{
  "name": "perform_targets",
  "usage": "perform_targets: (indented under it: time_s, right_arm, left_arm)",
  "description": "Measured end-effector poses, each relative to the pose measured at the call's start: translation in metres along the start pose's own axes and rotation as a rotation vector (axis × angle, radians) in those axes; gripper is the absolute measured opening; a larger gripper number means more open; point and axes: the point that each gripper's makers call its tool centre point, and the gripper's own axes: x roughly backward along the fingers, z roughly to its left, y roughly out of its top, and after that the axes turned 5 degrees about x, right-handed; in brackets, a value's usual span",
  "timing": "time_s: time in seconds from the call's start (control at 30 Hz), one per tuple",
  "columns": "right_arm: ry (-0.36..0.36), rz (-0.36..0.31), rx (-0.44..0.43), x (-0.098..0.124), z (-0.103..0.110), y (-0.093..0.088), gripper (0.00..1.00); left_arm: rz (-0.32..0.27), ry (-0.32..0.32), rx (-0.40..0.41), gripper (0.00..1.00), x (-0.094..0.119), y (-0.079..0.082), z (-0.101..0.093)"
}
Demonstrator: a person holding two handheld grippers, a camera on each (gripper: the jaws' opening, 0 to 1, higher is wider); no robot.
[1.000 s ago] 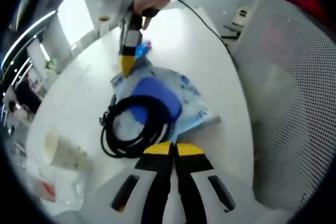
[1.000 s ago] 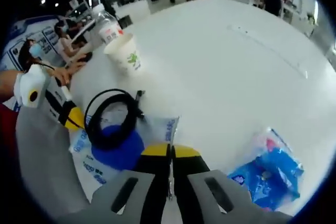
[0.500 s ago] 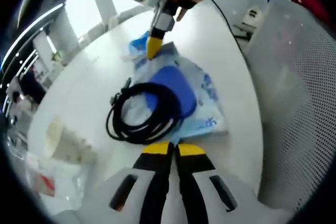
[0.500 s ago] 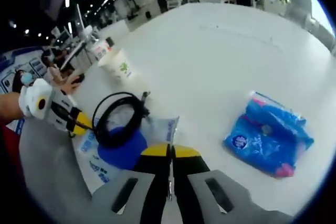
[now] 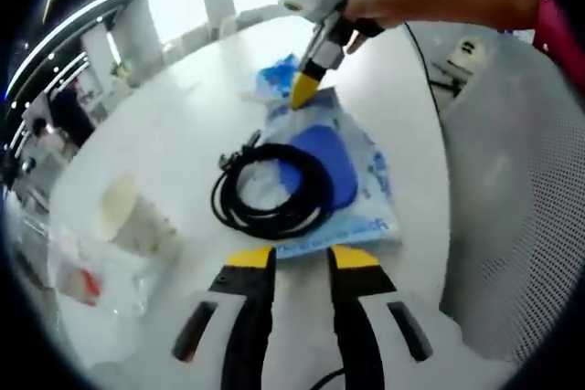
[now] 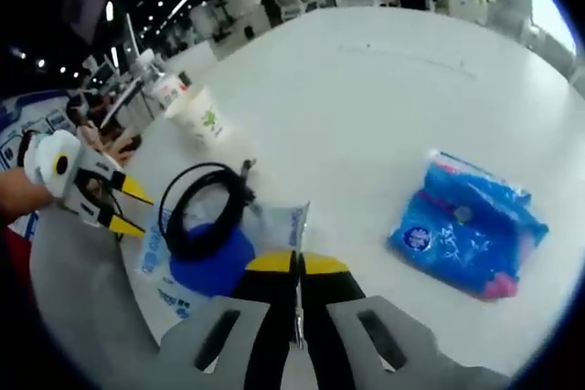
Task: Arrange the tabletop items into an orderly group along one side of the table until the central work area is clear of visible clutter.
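Left claw [image 5: 294,260] hovering spread at the near counter [image 5: 174,125] edge, just short of the clear packet [image 5: 352,198] with its blue disc. Black cable coil [image 5: 270,189] lying directly ahead on that packet, nearer this claw than the other. Right claw [image 6: 294,263] hanging pressed together, empty, over the packet's far corner. Blue tissue pack [image 6: 471,235] resting well off to its right, open counter around. Paper cup [image 6: 203,116] standing beyond the coil.

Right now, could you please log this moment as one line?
left hand-held gripper open | right hand-held gripper shut | cable coil on blue-printed bag
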Motion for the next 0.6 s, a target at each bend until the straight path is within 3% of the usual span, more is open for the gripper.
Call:
perform_targets:
  time_s: [0.03, 0.13, 0.2, 0.33, 0.43, 0.6]
  right_arm:
    - [-0.001, -0.002, -0.002, 0.001, 0.000, 0.000, 0.01]
    - [-0.003, -0.003, -0.002, 0.001, 0.000, -0.001, 0.01]
    - [-0.004, -0.005, -0.006, 0.002, 0.000, -0.001, 0.01]
    - [-0.005, -0.009, -0.011, 0.002, 0.001, -0.002, 0.01]
    - [-0.004, -0.012, -0.014, 0.004, 0.001, -0.003, 0.01]
    - [-0.006, -0.020, -0.017, 0.005, 0.002, -0.003, 0.01]
  left_arm:
    - [-0.007, 0.007, 0.055, 0.26, 0.002, 0.002, -0.001]
    - [-0.001, 0.037, 0.119, 0.27, 0.007, 0.004, 0.000]
    - [0.015, 0.088, 0.177, 0.28, 0.011, 0.003, 0.002]
    - [0.000, 0.124, 0.353, 0.29, 0.012, 0.008, -0.004]
    - [0.028, 0.185, 0.455, 0.30, 0.011, 0.001, -0.004]
    - [0.043, 0.258, 0.547, 0.35, 0.003, -0.006, -0.008]
